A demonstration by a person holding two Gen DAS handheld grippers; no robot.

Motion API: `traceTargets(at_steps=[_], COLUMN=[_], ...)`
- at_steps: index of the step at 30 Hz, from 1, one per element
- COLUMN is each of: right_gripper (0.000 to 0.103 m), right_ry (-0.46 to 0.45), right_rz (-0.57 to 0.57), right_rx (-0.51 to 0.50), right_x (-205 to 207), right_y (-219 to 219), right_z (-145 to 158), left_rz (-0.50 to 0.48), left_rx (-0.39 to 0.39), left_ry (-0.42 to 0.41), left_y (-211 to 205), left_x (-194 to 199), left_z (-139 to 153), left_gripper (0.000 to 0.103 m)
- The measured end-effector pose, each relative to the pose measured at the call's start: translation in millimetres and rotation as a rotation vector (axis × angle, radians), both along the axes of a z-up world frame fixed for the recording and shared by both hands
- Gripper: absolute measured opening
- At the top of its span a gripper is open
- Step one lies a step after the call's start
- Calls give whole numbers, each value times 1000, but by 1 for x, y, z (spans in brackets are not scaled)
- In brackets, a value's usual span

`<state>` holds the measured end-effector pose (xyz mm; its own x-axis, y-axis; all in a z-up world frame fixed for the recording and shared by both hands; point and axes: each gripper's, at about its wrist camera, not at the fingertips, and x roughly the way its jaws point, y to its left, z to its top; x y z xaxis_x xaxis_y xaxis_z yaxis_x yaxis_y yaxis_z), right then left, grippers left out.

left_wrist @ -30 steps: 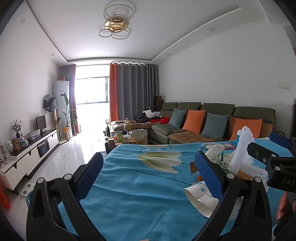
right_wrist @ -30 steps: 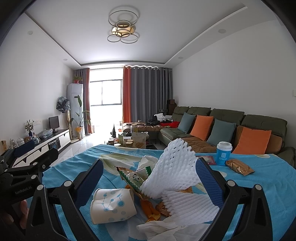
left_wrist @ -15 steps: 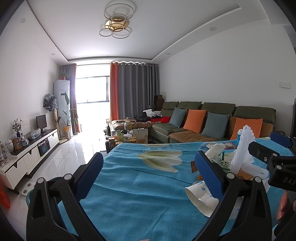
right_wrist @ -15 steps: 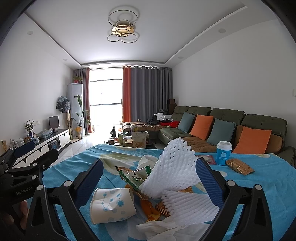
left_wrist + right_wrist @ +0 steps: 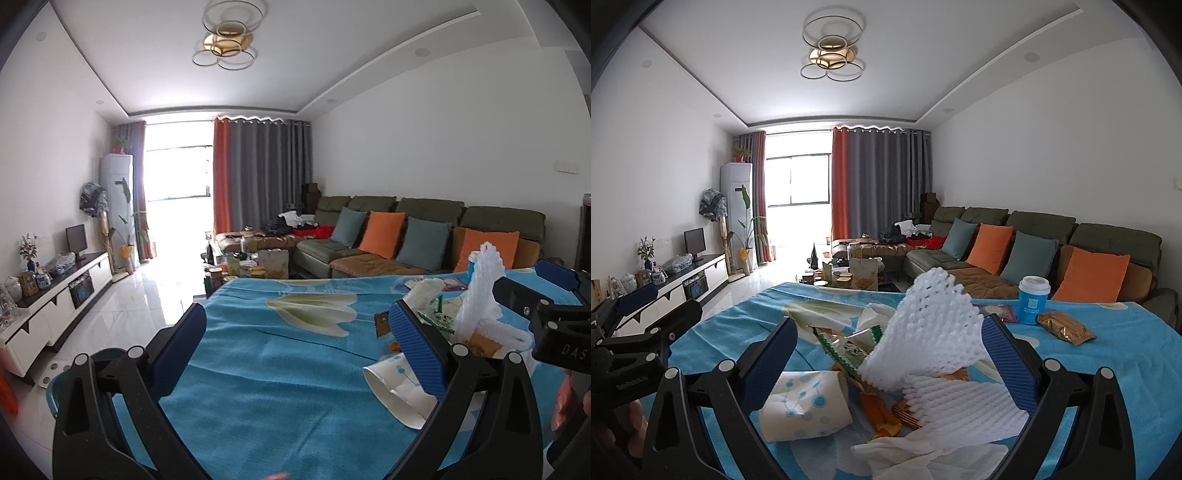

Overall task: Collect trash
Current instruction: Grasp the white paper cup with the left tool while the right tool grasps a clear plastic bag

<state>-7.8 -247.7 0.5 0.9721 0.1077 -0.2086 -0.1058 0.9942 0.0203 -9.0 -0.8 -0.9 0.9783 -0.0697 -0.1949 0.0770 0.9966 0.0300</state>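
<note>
A heap of trash lies on the blue flowered tablecloth (image 5: 1115, 354): a crushed paper cup (image 5: 805, 410), white foam fruit netting (image 5: 931, 332), a green snack wrapper (image 5: 842, 347), orange peel (image 5: 882, 417) and white tissue (image 5: 923, 454). My right gripper (image 5: 890, 354) is open, its blue pads on either side of the heap. My left gripper (image 5: 295, 347) is open over bare cloth, left of the heap. The cup (image 5: 391, 387) and netting (image 5: 480, 295) show at the right of the left wrist view.
A blue lidded cup (image 5: 1032, 299), a gold packet (image 5: 1065, 326) and a small dark sachet (image 5: 1006, 314) lie farther back right. A teal bin rim (image 5: 55, 384) shows below the table's left edge. Sofa with cushions (image 5: 1034, 251) behind; TV cabinet (image 5: 48, 310) at left.
</note>
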Motion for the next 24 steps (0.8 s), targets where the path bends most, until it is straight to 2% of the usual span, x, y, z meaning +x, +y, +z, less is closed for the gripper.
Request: traceTargets(at_steps=[2,7,11,14,17,19,24], right_gripper=[96,96,96,96,96,96,96], right_ry=[16,107,168,196,204,200,199], right_rz=[-10,-28,-37,-27,-18,-13,53], right_rx=[-3,4,22,33,39,34,24], right_x=[3,16,23,27,33,38,62], right_y=[-4,-20,-32,-40,-44,-47,-48], right_z=[-2,-11,-16,-19,-17,-11,2], left_rz=[-32,-189,-297,-370,-421,-448,-525], left_rx=[-2,-2,30,43,24,2,-43], left_ry=[25,131,214,289,372,408,496], left_y=[-1,-13,-30,-44,-51,-51,-55], left_x=[3,12,17,22,33,38,51], left_z=[-3,-15,-29,-41,-54,-61,-76], left_gripper=[97,97,97,97,97,91,61])
